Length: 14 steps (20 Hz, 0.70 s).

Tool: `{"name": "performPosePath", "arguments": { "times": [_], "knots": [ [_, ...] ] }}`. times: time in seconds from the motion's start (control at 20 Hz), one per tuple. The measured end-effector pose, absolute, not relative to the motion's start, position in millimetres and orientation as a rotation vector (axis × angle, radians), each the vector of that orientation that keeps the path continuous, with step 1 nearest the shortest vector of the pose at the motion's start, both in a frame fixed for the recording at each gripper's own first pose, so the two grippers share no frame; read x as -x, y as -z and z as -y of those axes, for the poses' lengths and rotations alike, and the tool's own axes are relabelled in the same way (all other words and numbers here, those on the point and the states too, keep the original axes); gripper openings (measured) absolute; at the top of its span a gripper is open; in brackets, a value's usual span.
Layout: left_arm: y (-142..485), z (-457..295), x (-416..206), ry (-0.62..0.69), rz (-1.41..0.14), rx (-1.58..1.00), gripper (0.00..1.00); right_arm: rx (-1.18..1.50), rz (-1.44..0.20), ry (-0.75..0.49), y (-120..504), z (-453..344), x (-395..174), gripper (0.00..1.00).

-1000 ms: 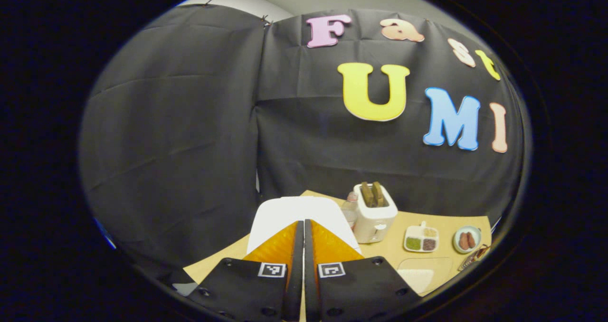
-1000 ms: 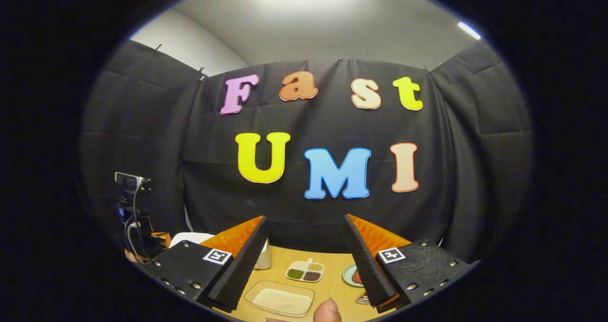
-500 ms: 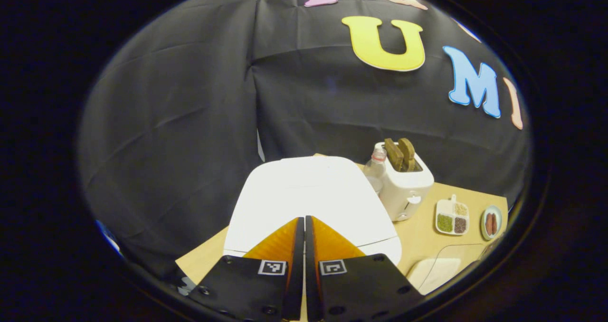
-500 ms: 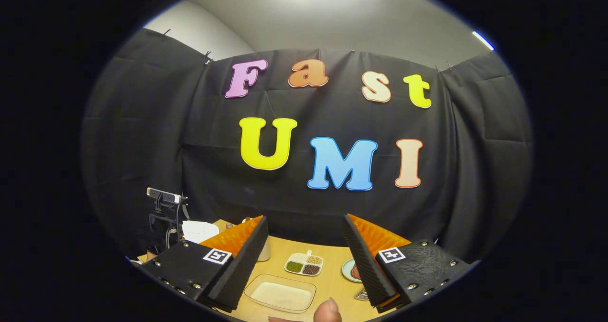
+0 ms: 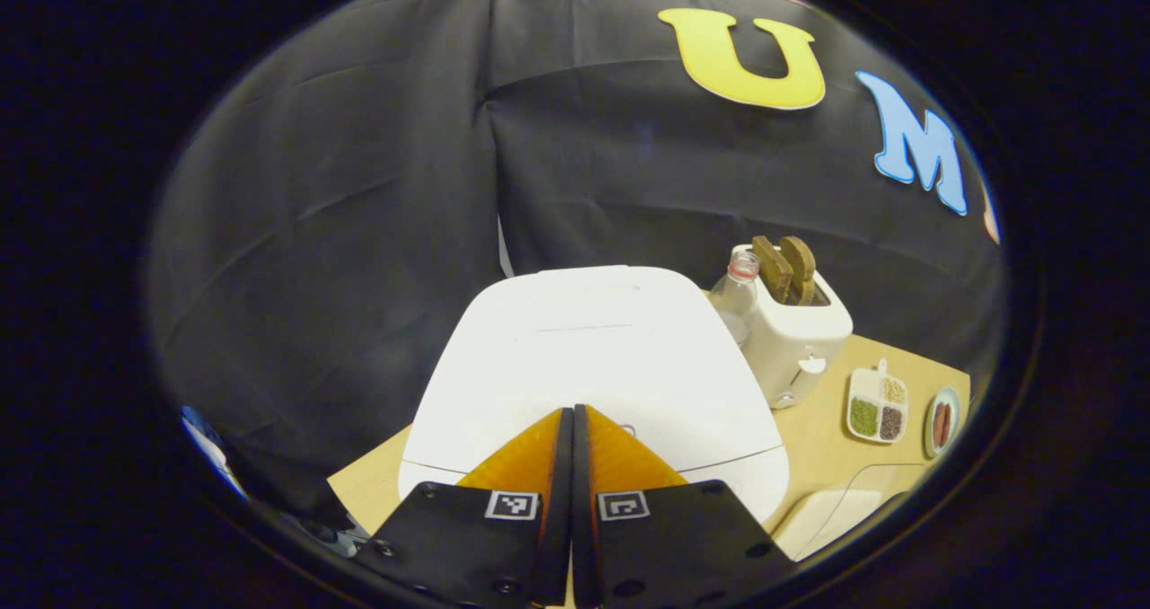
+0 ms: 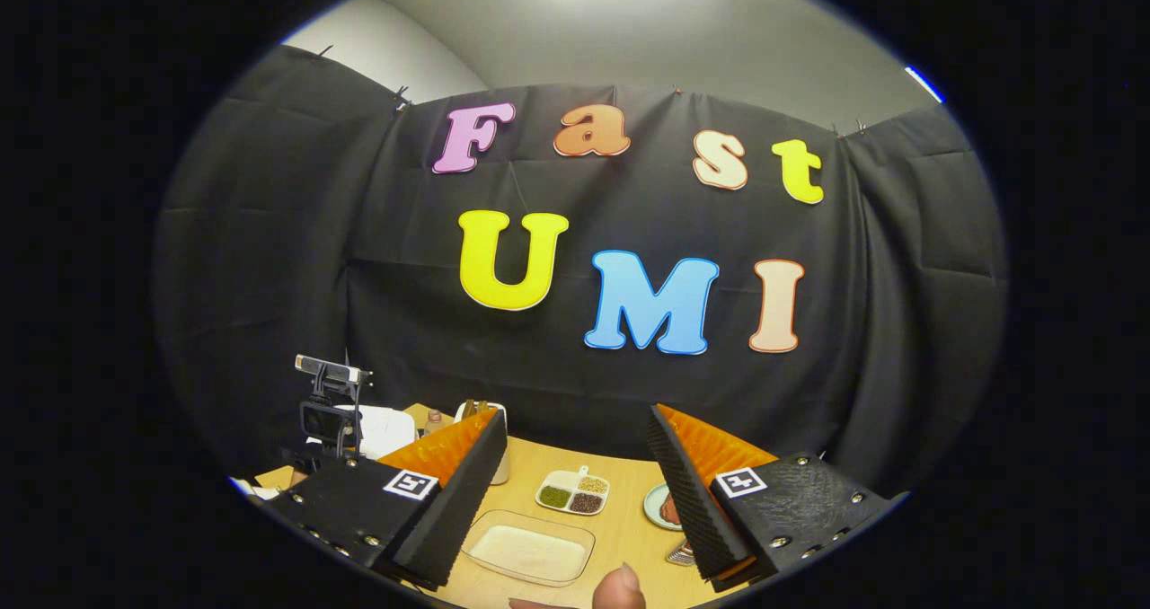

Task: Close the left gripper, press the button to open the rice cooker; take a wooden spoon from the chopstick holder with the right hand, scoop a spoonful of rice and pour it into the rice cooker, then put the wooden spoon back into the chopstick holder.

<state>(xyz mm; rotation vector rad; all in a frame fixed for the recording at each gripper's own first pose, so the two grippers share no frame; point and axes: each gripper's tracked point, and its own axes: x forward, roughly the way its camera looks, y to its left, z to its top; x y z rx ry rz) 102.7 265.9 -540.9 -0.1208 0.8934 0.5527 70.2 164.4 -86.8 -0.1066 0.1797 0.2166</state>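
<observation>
The rice cooker [image 5: 593,366] sits at the left end of the wooden table [image 5: 813,465], its white lid down. It looks a broad, rigid, smooth-shelled appliance, heavy enough, I'd judge, to stay put under a push; nothing on it wants gripping, only a firm press on the release button at the front edge of the lid. A small mark shows there just past the fingertips, and I think that's the button, though it is too small to be sure.

The left gripper [image 5: 571,416] hangs right over that front edge with its fingers pressed flat together, nothing between them, making a blunt point for the poke. A smooth lid could let the tip skate, so a straight, square push seems wise.

Beside the cooker stand a clear bottle [image 5: 735,295] and a white toaster [image 5: 795,335] with two slices in it. Further right lie a divided dish of grains [image 5: 876,404] and a small plate [image 5: 940,422].

The right gripper [image 6: 575,479] waits well apart, fingers spread wide and empty, above the clear tray of rice [image 6: 528,551]. The rice will pour loose and spill easily.
</observation>
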Motion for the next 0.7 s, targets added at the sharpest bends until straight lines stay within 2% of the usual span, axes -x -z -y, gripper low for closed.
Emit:
{"name": "performPosePath", "arguments": {
  "times": [0.15, 0.2, 0.25, 0.3, 0.35, 0.5, 0.7],
  "knots": [
    [540, -265, -101, -0.548, -0.910, 0.214, 0.11, 0.106, -0.166, -0.210, 82, -159, -69, 0.96],
    [539, -266, -101, -0.542, -0.921, 0.213, 0.07, 0.102, -0.166, -0.211, 83, -158, -68, 0.96],
    [536, -268, -102, -0.548, -0.921, 0.213, 0.11, 0.095, -0.164, -0.211, 82, -157, -67, 0.96],
    [528, -269, -107, -0.563, -0.891, 0.218, 0.06, 0.089, -0.160, -0.209, 81, -154, -66, 0.96],
    [516, -272, -114, -0.573, -0.839, 0.213, 0.11, 0.086, -0.160, -0.206, 80, -152, -66, 0.96],
    [474, -280, -132, -0.575, -0.681, 0.174, 0.10, 0.071, -0.164, -0.205, 81, -148, -63, 0.96],
    [445, -292, -148, -0.570, -0.619, 0.252, 0.10, 0.076, -0.154, -0.197, 79, -140, -58, 0.96]
  ]
}}
